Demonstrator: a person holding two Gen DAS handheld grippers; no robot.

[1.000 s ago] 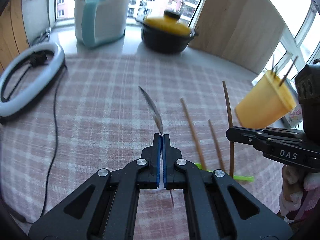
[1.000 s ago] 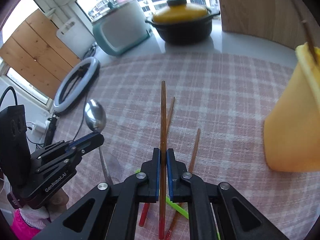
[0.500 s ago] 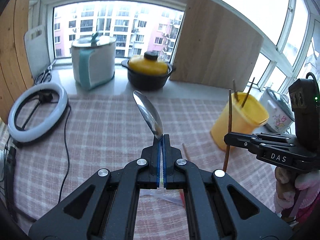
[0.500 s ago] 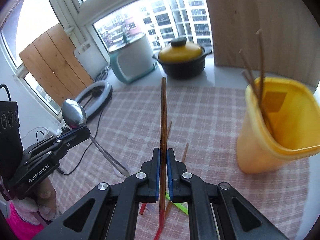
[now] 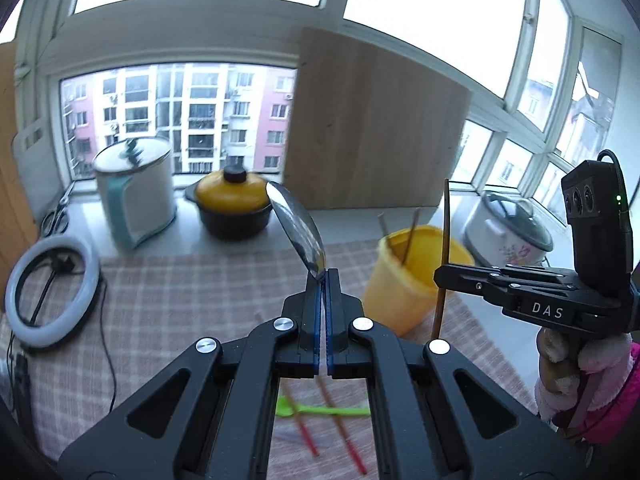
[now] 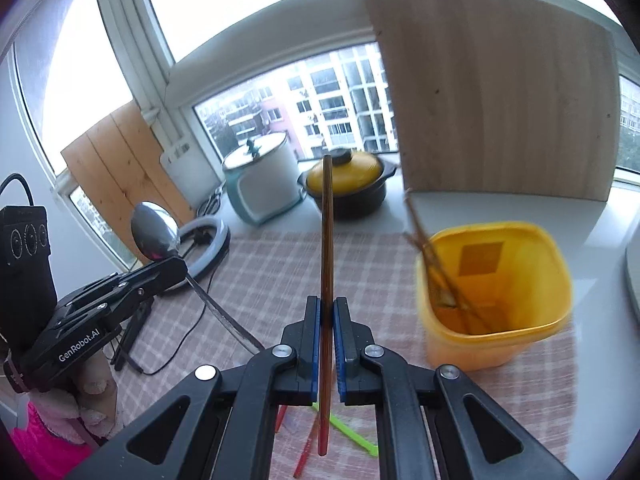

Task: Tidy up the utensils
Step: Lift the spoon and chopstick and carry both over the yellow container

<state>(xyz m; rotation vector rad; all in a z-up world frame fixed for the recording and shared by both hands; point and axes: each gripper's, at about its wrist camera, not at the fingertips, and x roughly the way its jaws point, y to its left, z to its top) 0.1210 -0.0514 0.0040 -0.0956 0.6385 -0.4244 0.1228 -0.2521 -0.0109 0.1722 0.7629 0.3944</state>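
Taking the yellow cup [image 6: 496, 300] on the checked tablecloth [image 6: 272, 272] as the landmark and reading leftward-first: far to its left lies a ring light [image 5: 52, 288]; nearer, the left gripper [image 6: 176, 266] is clamped tight on a metal spoon [image 6: 154, 232], bowl up, handle slanting down toward the cloth; just left of the cup the right gripper [image 6: 328, 316] pinches a brown chopstick [image 6: 327, 240] upright, its red end hanging below the fingers; inside the cup two chopsticks [image 6: 436, 264] lean against its left wall; in front of the cup a green utensil [image 5: 320, 410] and red-tipped chopsticks [image 5: 306, 436] lie on the cloth; behind it, leftward, a yellow-lidded pot [image 6: 348, 184] stands on the sill.
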